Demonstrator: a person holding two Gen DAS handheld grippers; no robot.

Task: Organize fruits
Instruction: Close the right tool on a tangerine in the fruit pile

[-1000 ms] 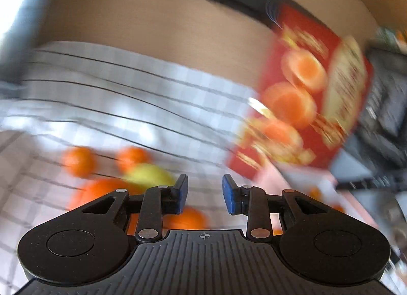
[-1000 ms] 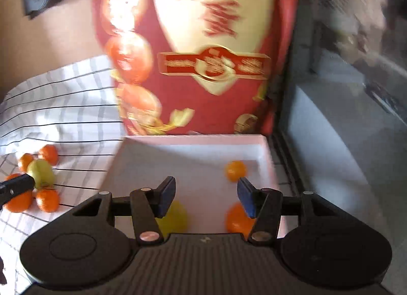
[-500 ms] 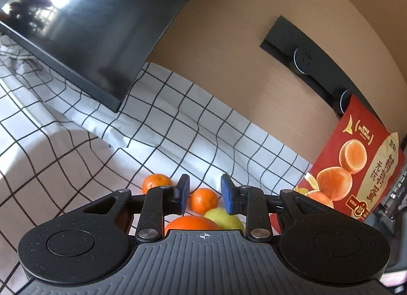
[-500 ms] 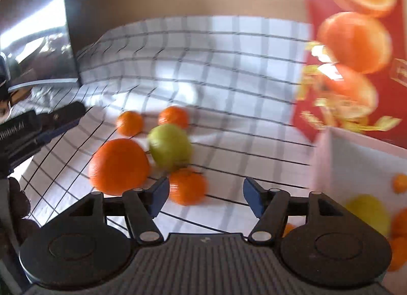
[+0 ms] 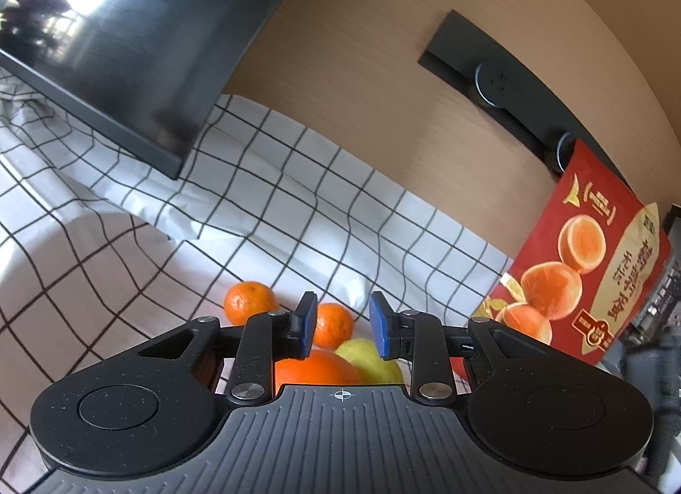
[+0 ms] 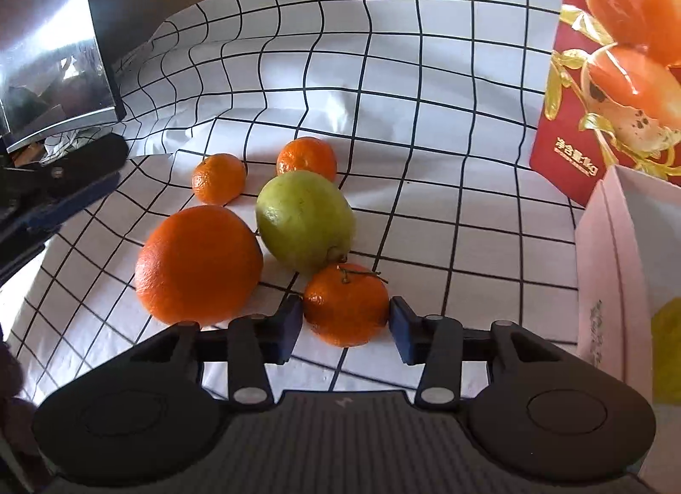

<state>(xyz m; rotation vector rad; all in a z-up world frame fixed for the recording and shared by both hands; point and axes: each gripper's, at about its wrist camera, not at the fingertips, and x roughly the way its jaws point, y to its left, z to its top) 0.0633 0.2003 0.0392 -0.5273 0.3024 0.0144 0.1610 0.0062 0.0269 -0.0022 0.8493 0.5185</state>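
Observation:
On a checked cloth lie a big orange (image 6: 198, 264), a green lemon (image 6: 304, 219) and three tangerines. My right gripper (image 6: 345, 326) is open, its blue pads on either side of the nearest tangerine (image 6: 345, 302), close to it. Two small tangerines (image 6: 219, 178) (image 6: 306, 158) lie behind. My left gripper (image 5: 342, 326) is open and empty, above the big orange (image 5: 317, 368) and lemon (image 5: 368, 360); two tangerines (image 5: 249, 300) (image 5: 334, 324) show beyond its pads. The left gripper also shows in the right wrist view (image 6: 55, 196) at the left edge.
A white box (image 6: 630, 272) with yellow fruit inside stands at the right. A red orange-printed bag (image 6: 613, 81) (image 5: 583, 281) stands behind it. A dark monitor (image 5: 115, 51) (image 6: 42, 47) sits at the left, before a wooden wall.
My right gripper swung left from over the white box to the fruit pile and came down around the nearest tangerine. My left gripper swung left and steadied above the pile.

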